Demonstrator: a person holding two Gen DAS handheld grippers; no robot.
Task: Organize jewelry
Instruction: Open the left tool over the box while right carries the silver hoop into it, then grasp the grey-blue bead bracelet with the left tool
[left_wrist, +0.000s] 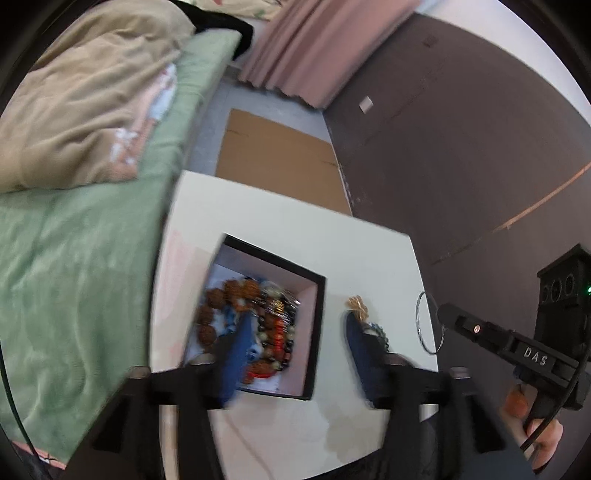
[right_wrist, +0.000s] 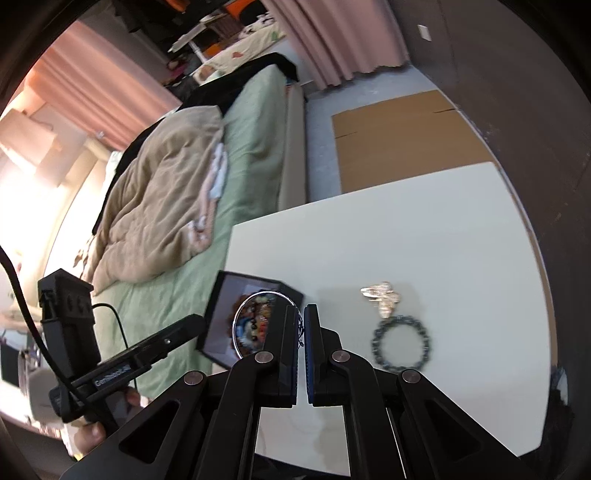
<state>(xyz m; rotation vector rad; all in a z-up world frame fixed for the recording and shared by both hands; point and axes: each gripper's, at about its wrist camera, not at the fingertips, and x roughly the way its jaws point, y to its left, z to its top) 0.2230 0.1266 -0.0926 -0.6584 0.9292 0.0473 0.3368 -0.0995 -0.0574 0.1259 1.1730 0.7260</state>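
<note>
A black-rimmed box (left_wrist: 317, 325) holding several bead bracelets (left_wrist: 255, 317) sits on the white table (left_wrist: 295, 221); it also shows in the right wrist view (right_wrist: 218, 317). My left gripper (left_wrist: 295, 350) is open, its left finger over the box, its right finger beside a dark bead bracelet (left_wrist: 380, 332) and a gold butterfly clip (left_wrist: 356, 306). My right gripper (right_wrist: 301, 321) is shut on a thin silver bangle (right_wrist: 243, 317), held above the box; the bangle shows in the left wrist view (left_wrist: 424, 321). The dark bracelet (right_wrist: 400, 341) and clip (right_wrist: 382, 295) lie on the table to its right.
A bed with a green sheet (left_wrist: 74, 258) and beige blanket (left_wrist: 92, 110) borders the table's left side. Flat cardboard (left_wrist: 280, 162) lies on the floor beyond the table. A dark wall (left_wrist: 461, 147) and pink curtain (left_wrist: 314, 48) stand behind.
</note>
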